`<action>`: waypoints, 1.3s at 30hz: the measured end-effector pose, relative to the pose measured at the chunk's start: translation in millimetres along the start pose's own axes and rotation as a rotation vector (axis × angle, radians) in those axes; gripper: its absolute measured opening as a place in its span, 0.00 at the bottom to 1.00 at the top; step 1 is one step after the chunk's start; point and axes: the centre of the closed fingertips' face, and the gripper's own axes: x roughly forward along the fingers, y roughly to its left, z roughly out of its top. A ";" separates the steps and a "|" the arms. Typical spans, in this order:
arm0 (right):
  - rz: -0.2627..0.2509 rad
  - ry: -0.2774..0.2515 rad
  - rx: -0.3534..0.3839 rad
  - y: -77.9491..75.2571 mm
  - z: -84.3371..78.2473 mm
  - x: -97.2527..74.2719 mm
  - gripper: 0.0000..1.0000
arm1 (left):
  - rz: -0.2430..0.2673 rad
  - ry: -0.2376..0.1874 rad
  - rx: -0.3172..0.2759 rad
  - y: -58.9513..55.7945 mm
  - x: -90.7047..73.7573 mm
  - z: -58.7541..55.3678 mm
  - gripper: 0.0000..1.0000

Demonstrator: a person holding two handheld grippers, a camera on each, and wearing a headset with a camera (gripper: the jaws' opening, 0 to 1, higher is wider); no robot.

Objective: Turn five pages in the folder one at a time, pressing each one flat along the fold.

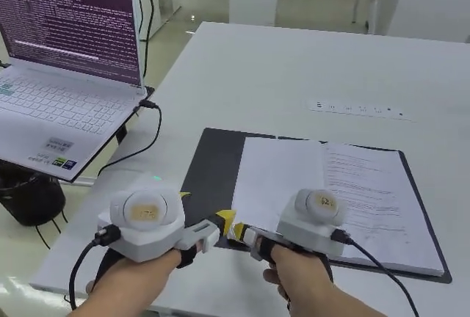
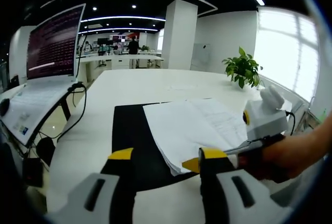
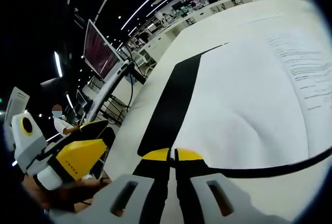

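1. One black folder [image 1: 209, 163] lies open on the white worktop [image 1: 294, 67], near its front edge and to the right of one open laptop [image 1: 66, 60].
2. Two paper faces show in the folder. One blank page [image 1: 279, 174] is on the left and one printed page [image 1: 367, 185] is on the right. A strip of bare black cover runs along the blank page's left side.
3. There are two claws, one in each hand. They come close together at the folder's near edge, by the blank page's near-left corner.
4. The left claw [image 2: 166, 155] has its two yellow-tipped jaws spread apart with nothing held between them. It points over the bare cover and the page corner.
5. The right claw [image 3: 173, 155] has its two jaws pressed together right at that corner. I cannot tell whether any paper is caught between them.
6. One power strip [image 1: 360, 108] lies flat on the worktop beyond the folder.
7. One potted plant [image 2: 243, 68] stands at the far side in the left gripper view.
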 end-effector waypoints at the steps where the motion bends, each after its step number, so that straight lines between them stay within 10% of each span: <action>1: 0.000 -0.009 0.004 -1.1 1.7 -2.6 0.01 | -0.002 0.005 0.002 -1.2 2.8 -0.1 0.48; 10: -0.064 -0.115 0.002 -35.6 27.3 -39.1 0.00 | -0.064 0.088 0.071 -32.8 52.4 -16.2 0.45; 16: -0.128 -0.193 0.044 -69.3 44.6 -64.8 0.00 | -0.067 0.158 0.065 -47.1 84.6 -46.3 0.41; 23: -0.175 -0.242 0.055 -100.0 52.6 -85.5 0.00 | 0.025 0.218 0.067 -37.1 89.2 -80.0 0.38; 32: -0.196 -0.298 0.066 -123.4 69.8 -85.8 0.00 | 0.031 0.142 0.116 -36.1 87.8 -75.9 0.35; 39: -0.145 -0.310 -0.084 -125.0 95.9 -61.0 0.00 | 0.032 0.118 0.113 -37.1 87.2 -76.2 0.35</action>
